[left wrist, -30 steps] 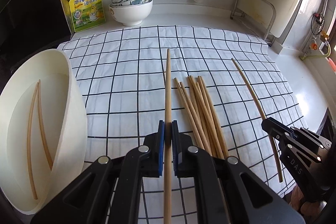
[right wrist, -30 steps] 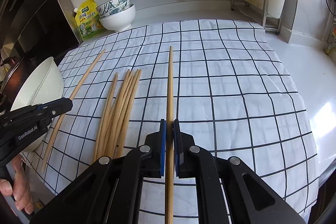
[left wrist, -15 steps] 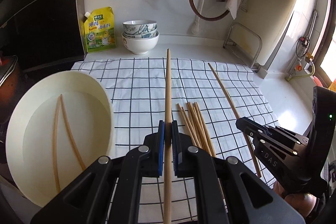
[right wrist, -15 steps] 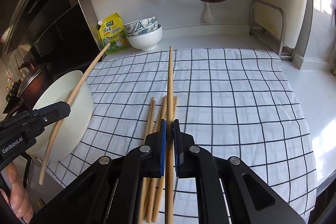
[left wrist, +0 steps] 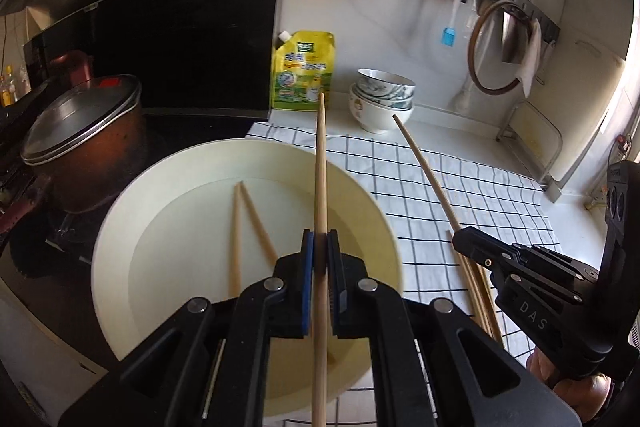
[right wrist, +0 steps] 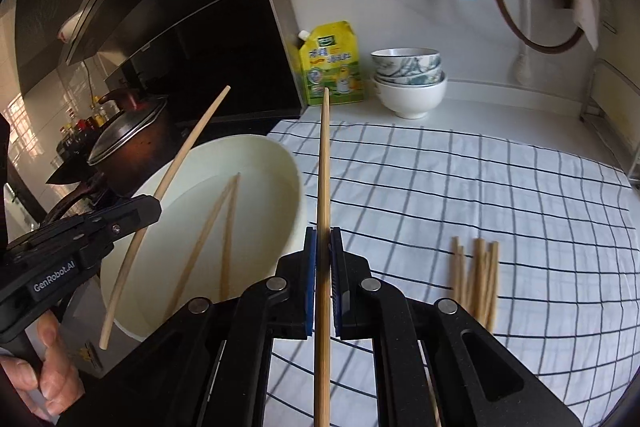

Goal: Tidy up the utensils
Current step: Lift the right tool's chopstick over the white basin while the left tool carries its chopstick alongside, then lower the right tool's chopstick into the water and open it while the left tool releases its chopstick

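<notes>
- The left gripper (left wrist: 319, 247) has its fingers clamped narrow on a single chopstick (left wrist: 320, 163), which runs straight up toward 12 o'clock over the basin.
- The right gripper (right wrist: 323, 247) is likewise pinched tight on another chopstick (right wrist: 325, 163) that points to 12 o'clock; in the left wrist view this gripper sits at 4 o'clock with its stick slanting up to 1 o'clock.
- A hand (right wrist: 48, 371) at 8 o'clock in the right wrist view grips the left tool's handle.
- The cream basin (left wrist: 120, 227) lies just under the left gripper, at 9 to 10 o'clock of the right one, past the cloth's left edge.
- Two chopsticks (left wrist: 256, 223) lie inside the basin, joined at the far end and spreading toward the viewer.
- A bundle of loose chopsticks (right wrist: 476, 279) rests on the checked cloth (right wrist: 480, 187) at 4 o'clock.
- Farther off, a lidded pot (left wrist: 80, 135) stands at 9 o'clock of the basin.
- Against the wall at 12 to 1 o'clock stand a yellow pouch (left wrist: 304, 71) and stacked bowls (left wrist: 382, 99).
</notes>
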`<state>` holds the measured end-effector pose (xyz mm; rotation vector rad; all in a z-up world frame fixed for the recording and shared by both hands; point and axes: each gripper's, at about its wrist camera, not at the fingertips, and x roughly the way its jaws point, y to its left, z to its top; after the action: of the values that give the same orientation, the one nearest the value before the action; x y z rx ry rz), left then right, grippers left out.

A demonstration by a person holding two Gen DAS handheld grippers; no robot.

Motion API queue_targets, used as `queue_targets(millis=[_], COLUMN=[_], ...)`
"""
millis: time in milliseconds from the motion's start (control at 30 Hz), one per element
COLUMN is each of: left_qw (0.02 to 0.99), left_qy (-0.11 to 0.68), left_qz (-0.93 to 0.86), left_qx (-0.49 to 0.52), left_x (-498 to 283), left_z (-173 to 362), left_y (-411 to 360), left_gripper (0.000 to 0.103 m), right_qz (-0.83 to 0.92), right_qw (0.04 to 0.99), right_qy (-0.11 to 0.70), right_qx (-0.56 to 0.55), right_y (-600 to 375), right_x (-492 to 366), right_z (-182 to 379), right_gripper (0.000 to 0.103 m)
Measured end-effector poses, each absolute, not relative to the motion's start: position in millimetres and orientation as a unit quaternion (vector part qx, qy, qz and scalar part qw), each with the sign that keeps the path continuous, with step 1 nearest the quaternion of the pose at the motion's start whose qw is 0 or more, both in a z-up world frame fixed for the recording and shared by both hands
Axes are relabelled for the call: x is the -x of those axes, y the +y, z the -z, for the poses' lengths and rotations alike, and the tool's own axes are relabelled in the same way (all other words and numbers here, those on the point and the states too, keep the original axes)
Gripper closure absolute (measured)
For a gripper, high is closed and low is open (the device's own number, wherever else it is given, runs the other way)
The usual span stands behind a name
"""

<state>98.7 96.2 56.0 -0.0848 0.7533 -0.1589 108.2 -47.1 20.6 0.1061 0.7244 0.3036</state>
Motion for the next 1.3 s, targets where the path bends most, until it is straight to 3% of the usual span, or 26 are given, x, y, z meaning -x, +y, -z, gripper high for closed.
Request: queue_targets(millis=[400, 867, 900, 1000, 1033, 1300], left_qw=[0.915, 0.898, 0.898, 0.901, 0.903, 0.907], left_qy=[0.398, 0.434, 0.433, 0.426, 0.422, 0.413], left_qz=[0.039, 0.029, 0.029, 0.022, 0.020, 0.020], left_qx=[0.060, 0.070, 0.073, 0.077, 0.078, 0.076], left_x=[-130.8, -150.9, -150.3, -147.4, -145.8, -137.7], left_z=[-17.7, 14.6, 14.4, 11.0, 9.3, -1.6], left_y=[159.0, 176.9, 177.9, 180.4, 181.2, 178.1], left_gripper=[0.096, 0.095, 0.093, 0.064, 0.060, 0.059], right_qz=[-0.210, -0.198, -0.196, -0.192, -0.192, -0.184], right_qw=[0.893, 0.875, 0.875, 0.879, 0.880, 0.888], right_qy=[0.398, 0.442, 0.441, 0.435, 0.433, 0.419], right_qx=[-0.028, -0.029, -0.029, -0.036, -0.037, -0.036], right_y=[44.7, 57.4, 56.9, 52.1, 50.5, 39.6], right_x=[-147.0, -172.2, -173.4, -171.9, -171.0, -160.9], right_z=[-2.7, 28.9, 29.0, 26.6, 25.3, 14.8], right_gripper=[0.096, 0.096, 0.096, 0.096, 0.096, 0.096])
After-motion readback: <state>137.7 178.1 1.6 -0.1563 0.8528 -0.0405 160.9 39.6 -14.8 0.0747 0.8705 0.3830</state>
